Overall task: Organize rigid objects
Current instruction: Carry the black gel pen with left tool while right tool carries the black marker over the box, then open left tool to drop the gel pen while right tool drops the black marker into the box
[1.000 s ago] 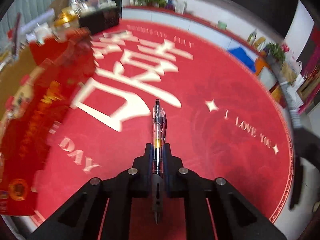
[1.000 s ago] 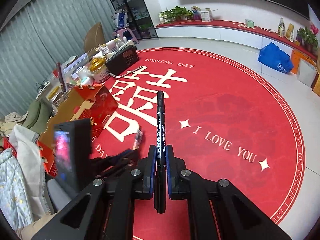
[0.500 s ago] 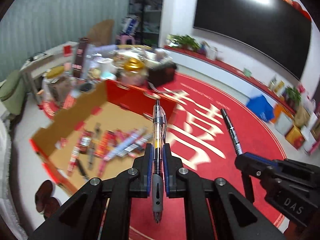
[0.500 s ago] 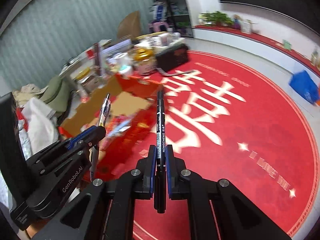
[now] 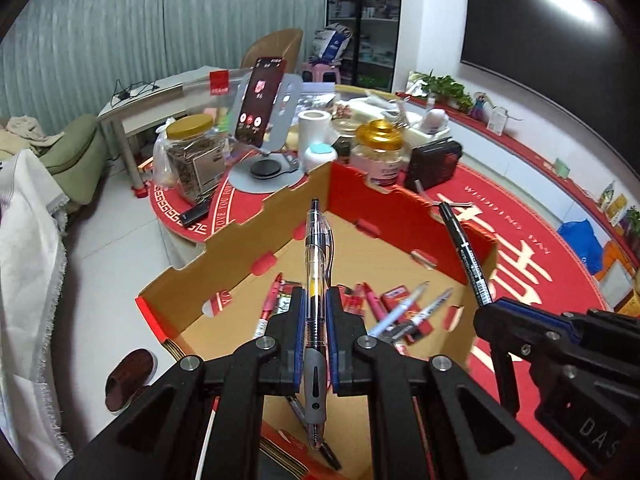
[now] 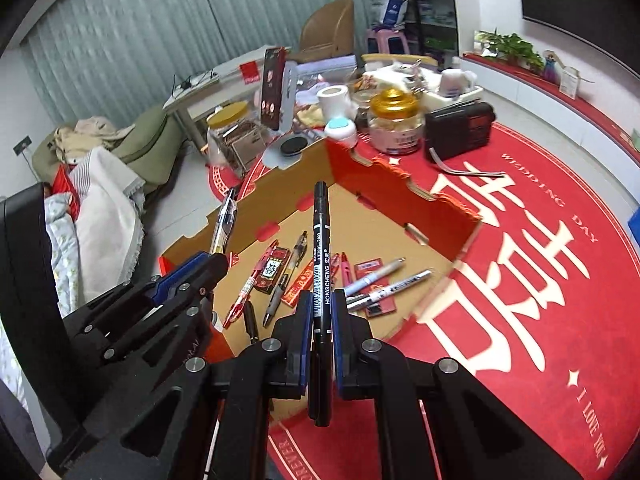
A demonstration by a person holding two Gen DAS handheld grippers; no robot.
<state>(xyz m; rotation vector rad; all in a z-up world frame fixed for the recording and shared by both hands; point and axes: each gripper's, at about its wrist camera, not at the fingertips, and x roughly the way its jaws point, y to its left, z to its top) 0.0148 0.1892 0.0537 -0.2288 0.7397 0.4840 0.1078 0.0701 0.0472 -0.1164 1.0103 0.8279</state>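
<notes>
Two grippers, each clamped tight on a pen. Left gripper (image 5: 314, 304): jaws closed on a clear pen (image 5: 316, 264) with a grey grip, held along the fingers, tip end forward and rear end sticking out behind the pads. Right gripper (image 6: 322, 300): jaws closed on a black marker (image 6: 322, 264) with white lettering on the barrel, likewise lengthwise.

Both pens hang above an open cardboard box (image 5: 240, 256), red outside and brown inside, sitting on a round red rug (image 6: 540, 320) with large cream characters. The clear pen is over the box's near-left part; the black marker is over the middle (seen from the right wrist), with the left gripper just to its left.

Box floor holds loose stationery: several red pens (image 6: 246, 292), a dark pen (image 6: 286, 280), two silver-white markers (image 6: 400, 282), small red flat packs (image 6: 272, 268).

Beyond the box's far corner: a phone on a grey stand (image 5: 260, 108), a yellow-lidded jar (image 5: 192, 156), a gold-lidded jar (image 5: 380, 148), a white roll (image 5: 314, 124), a black radio (image 6: 460, 128). A brown slipper (image 5: 128, 376) lies on the tile floor left of the box.
</notes>
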